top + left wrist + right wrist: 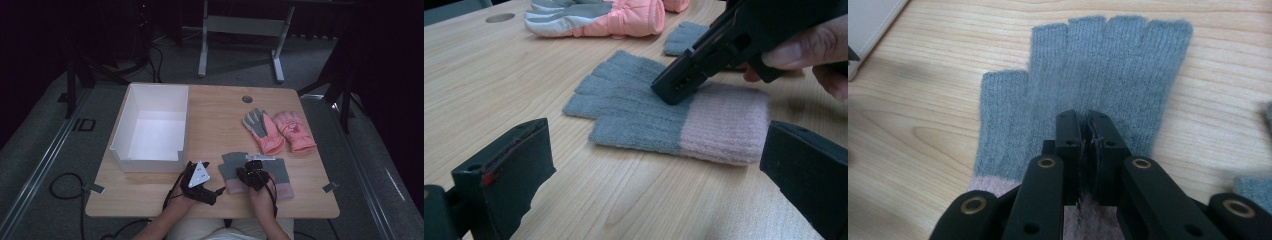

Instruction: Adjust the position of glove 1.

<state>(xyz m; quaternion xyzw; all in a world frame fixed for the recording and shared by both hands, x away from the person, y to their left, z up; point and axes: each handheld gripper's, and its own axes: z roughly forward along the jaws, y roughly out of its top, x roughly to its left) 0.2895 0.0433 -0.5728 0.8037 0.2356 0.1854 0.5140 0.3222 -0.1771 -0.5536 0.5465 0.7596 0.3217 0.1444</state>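
The right tool (1087, 131) has its jaws pressed together, tips down on the grey glove (1083, 85), which lies flat on the worktop (215, 115) with fingers toward twelve o'clock and its pink cuff (724, 122) toward six; whether any knit is pinched between the pads cannot be told. In the high view this glove (231, 170) sits near the front edge, right of centre, under the right tool (253, 172). A second grey glove (281, 172) lies just beside it at three o'clock. The left tool (649, 165) stands wide open and empty, low over the worktop, looking at the glove from its nine o'clock side; in the high view it (200, 182) is just left of the glove. Two pink gloves (280, 131) lie at one o'clock from the grey pair, well apart from them. A white box (131, 115) stands at ten o'clock.
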